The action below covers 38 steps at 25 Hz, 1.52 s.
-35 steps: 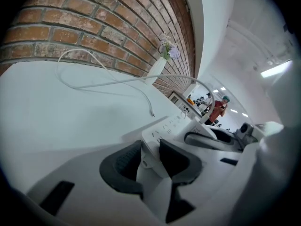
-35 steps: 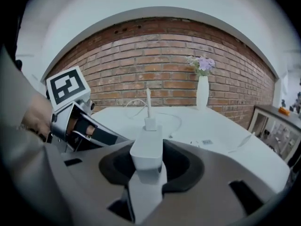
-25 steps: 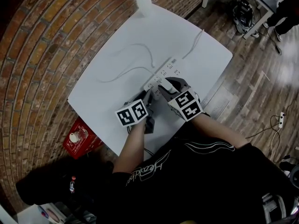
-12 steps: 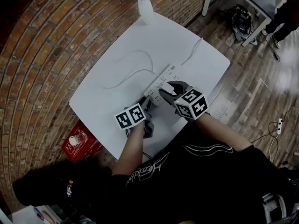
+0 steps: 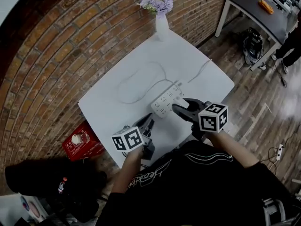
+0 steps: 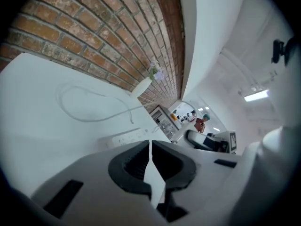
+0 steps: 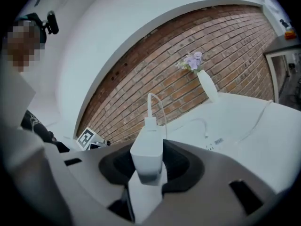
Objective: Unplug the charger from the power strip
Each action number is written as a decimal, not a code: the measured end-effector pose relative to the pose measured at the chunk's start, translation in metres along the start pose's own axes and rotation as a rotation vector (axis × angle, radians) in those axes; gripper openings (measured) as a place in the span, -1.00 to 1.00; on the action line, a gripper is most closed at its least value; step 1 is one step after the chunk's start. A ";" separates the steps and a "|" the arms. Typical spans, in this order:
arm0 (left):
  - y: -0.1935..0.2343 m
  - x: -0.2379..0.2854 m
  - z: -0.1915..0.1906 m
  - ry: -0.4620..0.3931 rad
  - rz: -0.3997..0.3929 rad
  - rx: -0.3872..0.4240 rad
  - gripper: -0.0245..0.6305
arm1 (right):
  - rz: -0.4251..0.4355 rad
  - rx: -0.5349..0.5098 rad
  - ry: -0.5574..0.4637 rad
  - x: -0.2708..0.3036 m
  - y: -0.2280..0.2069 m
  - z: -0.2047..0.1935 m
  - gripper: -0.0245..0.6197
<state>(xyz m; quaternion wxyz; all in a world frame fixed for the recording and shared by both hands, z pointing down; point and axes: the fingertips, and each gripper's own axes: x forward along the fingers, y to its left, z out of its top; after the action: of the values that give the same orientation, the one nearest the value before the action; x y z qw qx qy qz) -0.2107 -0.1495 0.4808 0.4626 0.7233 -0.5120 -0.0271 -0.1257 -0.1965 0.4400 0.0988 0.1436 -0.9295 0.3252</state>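
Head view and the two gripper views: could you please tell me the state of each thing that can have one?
right tongs: shut on the charger.
charger: unplugged, lifted clear of the power strip.
power strip: flat on the table, charger not in it.
cable: plugged into the charger's end.
left tongs: have just been closing, now shut, nothing between them.
vase: upright, flowers in it.

The right gripper (image 5: 182, 108) has lifted the charger (image 7: 148, 150) clear of the power strip (image 5: 164, 102). The left gripper (image 5: 148, 122) has drawn back from the strip toward the table (image 5: 113, 114) edge, and its fingers (image 6: 128, 163) have just closed on nothing.
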 end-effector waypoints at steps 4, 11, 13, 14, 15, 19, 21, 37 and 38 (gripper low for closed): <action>-0.057 -0.021 0.009 -0.050 -0.067 0.113 -0.89 | 0.069 0.017 -0.021 -0.024 0.016 0.016 -0.54; -0.135 -0.031 0.022 -0.158 -0.091 0.243 -0.90 | 0.204 0.014 -0.046 -0.062 0.033 0.043 -0.55; -0.150 -0.039 0.028 -0.209 -0.085 0.257 -0.90 | 0.245 0.006 -0.051 -0.069 0.041 0.049 -0.55; -0.157 -0.041 0.030 -0.229 -0.081 0.269 -0.90 | 0.260 -0.007 -0.056 -0.073 0.044 0.053 -0.55; -0.164 -0.043 0.031 -0.245 -0.077 0.283 -0.90 | 0.271 -0.023 -0.061 -0.077 0.046 0.057 -0.55; -0.180 -0.046 0.028 -0.297 -0.045 0.331 -0.90 | 0.326 -0.036 -0.086 -0.092 0.055 0.069 -0.55; -0.187 -0.046 0.024 -0.321 -0.029 0.344 -0.90 | 0.355 -0.046 -0.090 -0.099 0.058 0.071 -0.55; -0.201 -0.041 0.015 -0.338 -0.015 0.348 -0.90 | 0.372 -0.050 -0.089 -0.115 0.052 0.070 -0.55; -0.202 -0.040 0.014 -0.339 -0.016 0.345 -0.90 | 0.373 -0.043 -0.088 -0.116 0.051 0.070 -0.55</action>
<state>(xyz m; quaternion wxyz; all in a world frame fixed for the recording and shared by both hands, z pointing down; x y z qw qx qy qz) -0.0928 -0.1180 0.3147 0.2394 0.7806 -0.5738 -0.0639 -0.0398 -0.1789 0.3249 -0.0008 -0.0195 -0.9501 0.3114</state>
